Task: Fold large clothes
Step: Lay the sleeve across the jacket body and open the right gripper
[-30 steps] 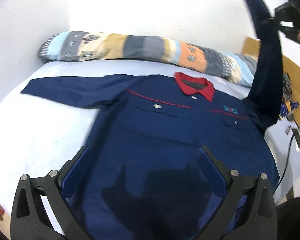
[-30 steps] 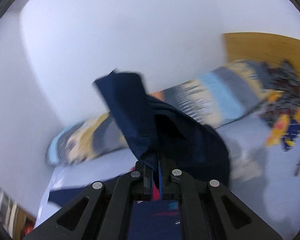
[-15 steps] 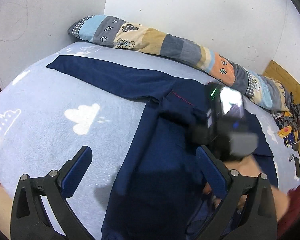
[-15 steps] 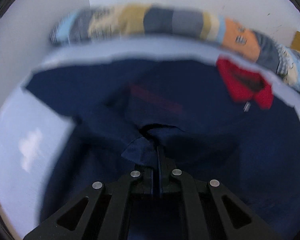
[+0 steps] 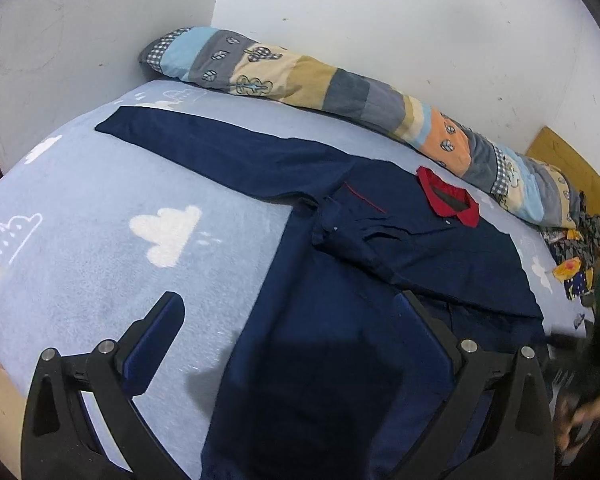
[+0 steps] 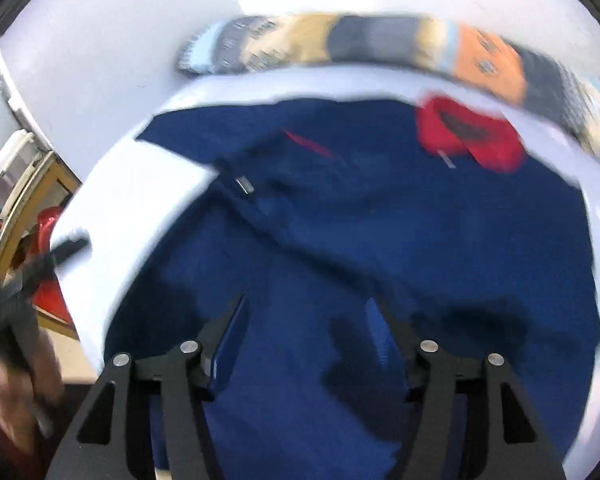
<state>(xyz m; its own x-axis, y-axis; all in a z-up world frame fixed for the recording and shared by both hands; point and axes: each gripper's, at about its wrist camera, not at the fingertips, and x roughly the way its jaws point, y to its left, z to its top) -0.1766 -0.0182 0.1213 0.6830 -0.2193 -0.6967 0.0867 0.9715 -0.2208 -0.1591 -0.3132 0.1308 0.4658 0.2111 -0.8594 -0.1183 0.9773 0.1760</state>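
Observation:
A navy work jacket point(image 5: 339, 320) with a red collar point(image 5: 447, 200) lies face up on the bed. One sleeve point(image 5: 204, 148) stretches flat toward the far left. The other sleeve point(image 5: 411, 252) lies folded across the chest. My left gripper point(image 5: 290, 308) hovers open over the jacket's lower left edge, holding nothing. My right gripper point(image 6: 305, 304) hangs over the lower front of the jacket point(image 6: 339, 240); its jaws are opening and no cloth is between them. In the left wrist view it is only a dark blur point(image 5: 583, 340) at the right edge.
The bed sheet point(image 5: 100, 240) is light blue with white clouds. A long patchwork pillow point(image 5: 339, 88) lies along the white wall. Patterned scraps point(image 5: 575, 252) sit by a wooden board point(image 5: 571, 168) at far right. A wooden shelf point(image 6: 28, 184) and a red thing point(image 6: 48, 224) stand left of the bed.
The right gripper brought the raised sleeve down across the jacket's chest, let it go and opened. The sleeve now lies folded there. The left gripper shifted early on, then kept still.

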